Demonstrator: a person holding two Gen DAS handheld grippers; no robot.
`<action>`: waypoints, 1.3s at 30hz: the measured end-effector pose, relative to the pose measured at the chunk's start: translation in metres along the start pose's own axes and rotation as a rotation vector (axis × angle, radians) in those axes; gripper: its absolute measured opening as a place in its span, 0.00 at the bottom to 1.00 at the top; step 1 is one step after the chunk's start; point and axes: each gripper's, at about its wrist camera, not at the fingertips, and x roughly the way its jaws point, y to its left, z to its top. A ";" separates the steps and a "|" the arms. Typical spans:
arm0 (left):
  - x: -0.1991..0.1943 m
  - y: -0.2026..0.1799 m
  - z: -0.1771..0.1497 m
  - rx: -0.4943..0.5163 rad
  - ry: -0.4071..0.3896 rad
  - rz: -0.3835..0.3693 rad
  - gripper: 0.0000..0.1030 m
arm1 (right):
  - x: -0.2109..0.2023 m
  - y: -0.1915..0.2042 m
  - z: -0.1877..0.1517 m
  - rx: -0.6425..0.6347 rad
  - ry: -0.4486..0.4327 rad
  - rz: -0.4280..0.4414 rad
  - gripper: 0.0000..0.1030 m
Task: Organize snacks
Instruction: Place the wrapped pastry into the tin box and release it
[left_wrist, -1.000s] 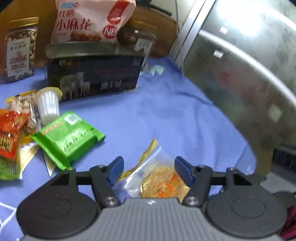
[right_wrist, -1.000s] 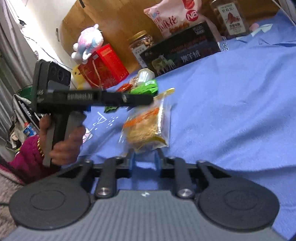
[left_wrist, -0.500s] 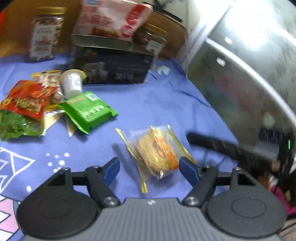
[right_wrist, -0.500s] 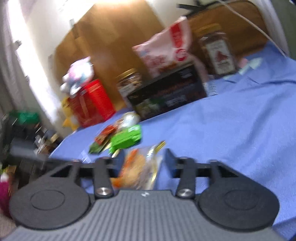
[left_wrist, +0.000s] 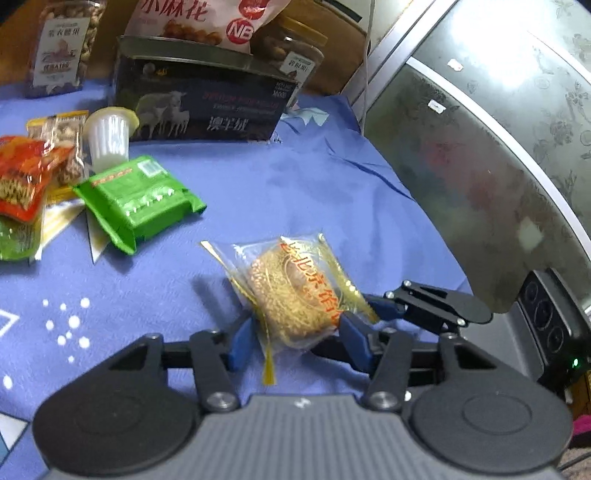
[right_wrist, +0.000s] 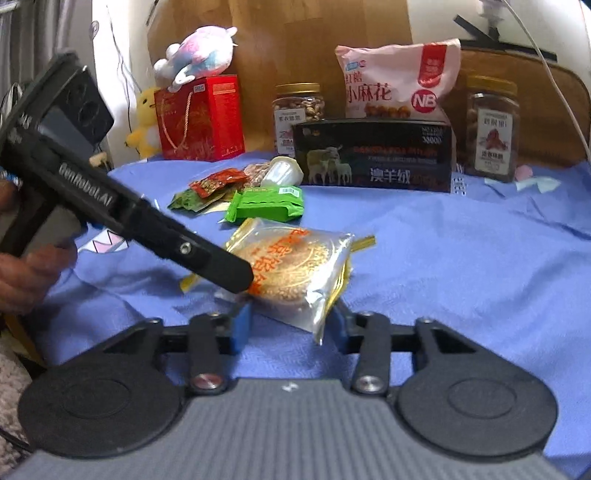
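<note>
A clear-wrapped round pastry (left_wrist: 295, 295) (right_wrist: 295, 266) lies on the blue cloth (left_wrist: 295, 177). My left gripper (left_wrist: 295, 343) is open, its blue pads on either side of the pastry's near end. My right gripper (right_wrist: 291, 325) is open too, with its pads at each side of the same pastry; its fingers show in the left wrist view (left_wrist: 424, 306). The left gripper's body (right_wrist: 147, 225) crosses the right wrist view and covers part of the pastry. A green packet (left_wrist: 136, 199) (right_wrist: 269, 205), red packets (left_wrist: 22, 177) and a white jelly cup (left_wrist: 109, 136) lie to the left.
A dark box with sheep (left_wrist: 207, 107) (right_wrist: 376, 158) stands at the back with a pink snack bag (right_wrist: 395, 81) and nut jars (right_wrist: 491, 129) (left_wrist: 59, 48) behind. A red gift box (right_wrist: 203, 118) and plush toys stand far left. A grey cabinet (left_wrist: 498, 147) borders the right.
The right gripper has opened and let go of the pastry, which now lies on the cloth. The left gripper has moved in so its open pads flank it.
</note>
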 end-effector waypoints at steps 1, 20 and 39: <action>-0.002 -0.001 0.002 0.007 -0.007 0.000 0.48 | -0.002 0.001 0.002 -0.007 -0.009 0.006 0.38; -0.004 -0.001 0.155 0.132 -0.234 0.153 0.51 | 0.061 -0.053 0.116 -0.090 -0.208 -0.117 0.38; 0.029 0.073 0.192 0.008 -0.268 0.311 0.69 | 0.143 -0.071 0.138 0.000 -0.187 -0.178 0.54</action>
